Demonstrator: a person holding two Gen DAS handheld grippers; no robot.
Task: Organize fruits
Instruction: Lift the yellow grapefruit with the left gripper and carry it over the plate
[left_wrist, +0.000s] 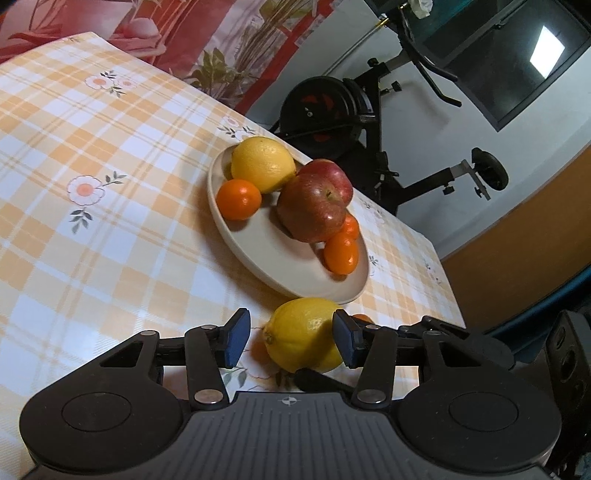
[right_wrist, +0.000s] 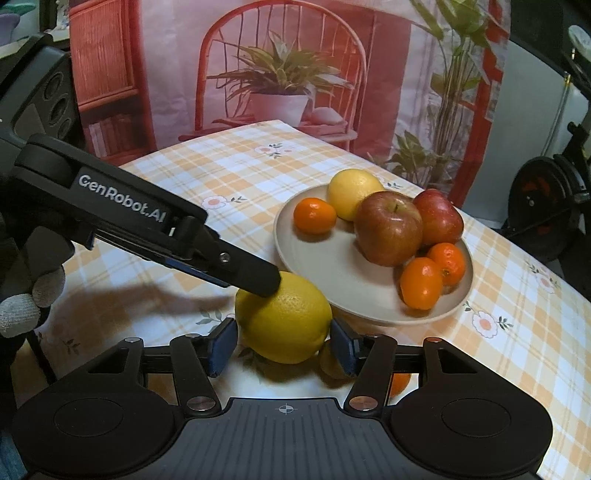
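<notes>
Cloth (right_wrist: 229, 173): orange-white check, flower prints. Plate (right_wrist: 332, 266) beige. Lemons (right_wrist: 284, 317) yellow, mandarins (right_wrist: 314, 215) orange, apples (right_wrist: 388, 229) red with yellow-green patches. Grippers (right_wrist: 282, 349) black, blue pads (right_wrist: 221, 349). Glove (right_wrist: 26, 306) grey.

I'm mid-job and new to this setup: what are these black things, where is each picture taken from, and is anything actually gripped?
There is no robot. A person holds a hand tool in each hand, each with two blue-padded jaws and a camera looking along them. One picture looks out from the left gripper, the other from the right gripper. On the checked tablecloth sits a plate holding a plated lemon, two apples and three mandarins. A loose lemon lies on the cloth, between both sets of jaws. The left jaws are open: one pad touches it, the other stands clear. Whether the right jaws press on it I cannot tell.
</notes>
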